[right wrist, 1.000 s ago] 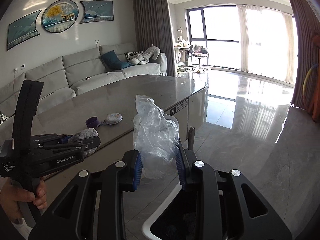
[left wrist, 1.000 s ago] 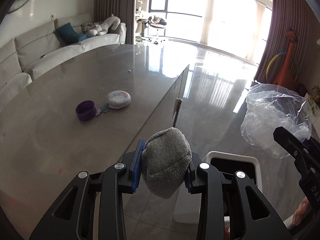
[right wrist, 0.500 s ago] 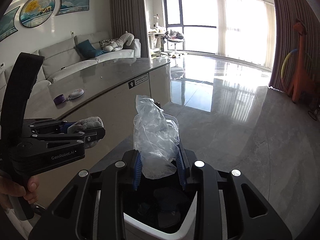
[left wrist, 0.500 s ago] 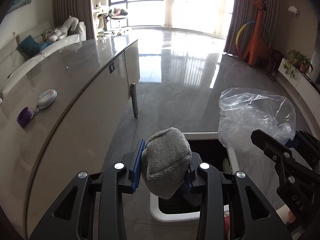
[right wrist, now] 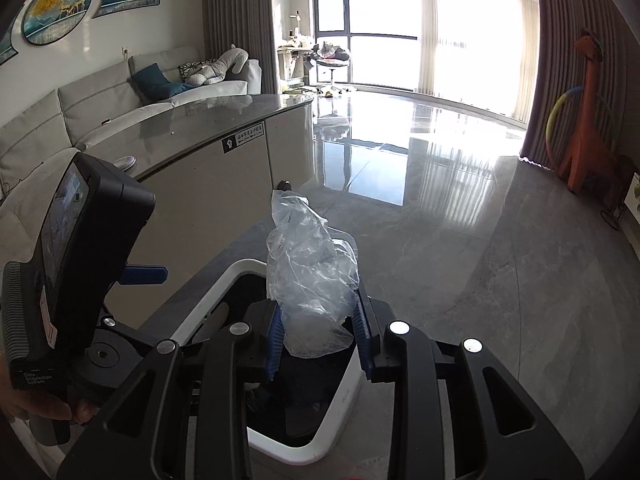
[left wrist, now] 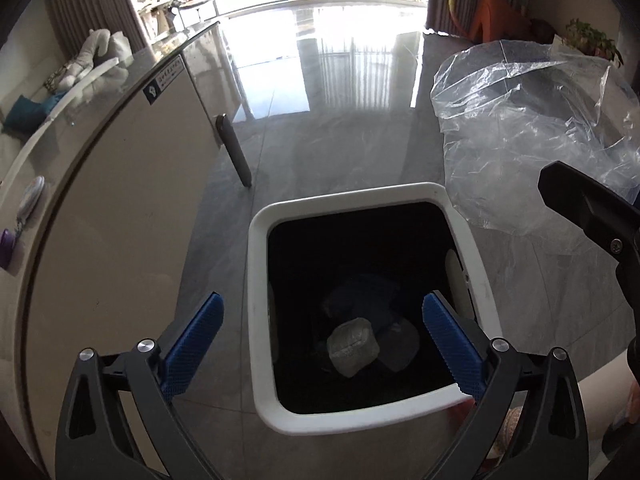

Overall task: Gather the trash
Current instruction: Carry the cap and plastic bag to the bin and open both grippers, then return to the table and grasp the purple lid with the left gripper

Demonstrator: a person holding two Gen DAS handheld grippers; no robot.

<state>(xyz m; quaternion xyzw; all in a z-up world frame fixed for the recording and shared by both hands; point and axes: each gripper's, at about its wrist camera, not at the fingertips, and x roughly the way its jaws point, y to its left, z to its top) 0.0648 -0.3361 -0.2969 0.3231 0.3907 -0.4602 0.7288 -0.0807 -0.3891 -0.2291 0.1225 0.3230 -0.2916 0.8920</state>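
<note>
The left gripper [left wrist: 320, 332] hangs right over the bin [left wrist: 476, 276], and its jaws are opening wide with nothing between them. That makes sense for dropping trash: hold it over the hole and let go. A grey woolly bundle [left wrist: 353, 346] lies down inside the bin on top of other dark things (it is hard to see what those are). It looks soft and lumpy, like a rolled sock.

The right gripper [right wrist: 318, 336] pinches a plastic bag [right wrist: 312, 276] between its blue pads [right wrist: 274, 338]. The jaws are narrow and press on the bag's bottom end, so the rest puffs up above them. The bag is clear, thin and very crinkly. It is held just above the near corner of the bin, so I think it goes in next.

The bin is a rounded square with a smooth white rim and a black inside. It stands on a shiny grey stone floor [right wrist: 500, 240], just beside a table [left wrist: 120, 200] with a round edge. A purple cup [left wrist: 6, 242] sits on the table, well apart from the bin.
</note>
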